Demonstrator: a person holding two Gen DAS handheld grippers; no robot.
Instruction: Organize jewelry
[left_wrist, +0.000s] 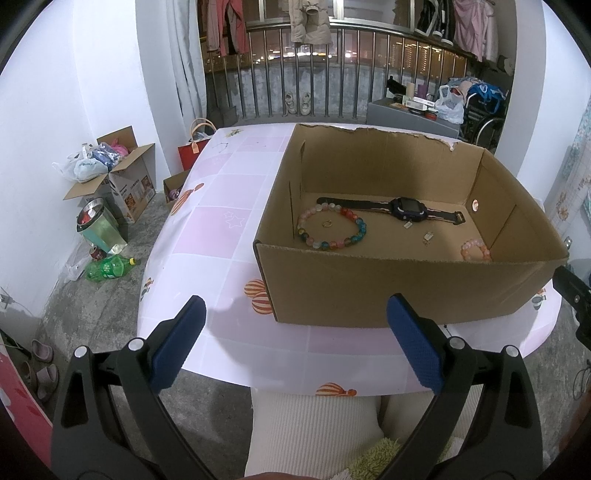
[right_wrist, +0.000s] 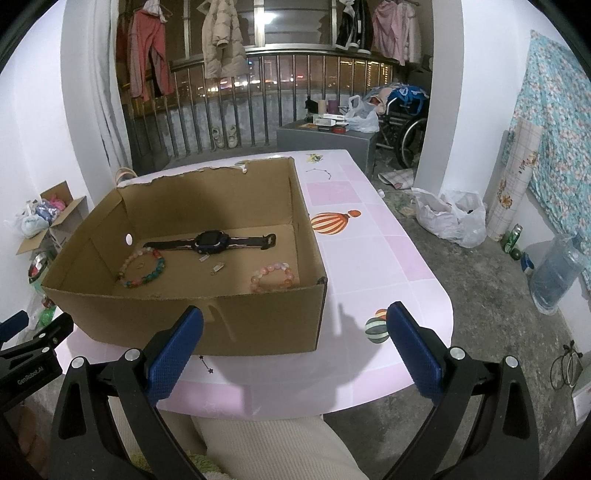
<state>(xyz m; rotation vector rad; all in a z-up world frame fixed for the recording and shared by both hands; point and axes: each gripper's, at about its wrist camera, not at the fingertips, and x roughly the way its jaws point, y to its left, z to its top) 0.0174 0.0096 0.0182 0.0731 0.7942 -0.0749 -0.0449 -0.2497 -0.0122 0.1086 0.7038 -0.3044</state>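
both grippers, left gripper (left_wrist: 295, 314) & right gripper (right_wrist: 295, 321), jaws wide, empty. cardboard box (left_wrist: 399, 291) near wall clips pink bracelet (left_wrist: 475, 251) at 3 o'clock; tiny charms (left_wrist: 427, 237) unreadable.

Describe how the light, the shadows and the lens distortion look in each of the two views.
Left wrist view: the fisheye lens curves the pink checked table, and the far wall of the brown cardboard box lies in shadow. Right wrist view: the same curving; finger-shaped shadows fall on the box front and the table; a white glare spot shows in the window. Both are sharp.
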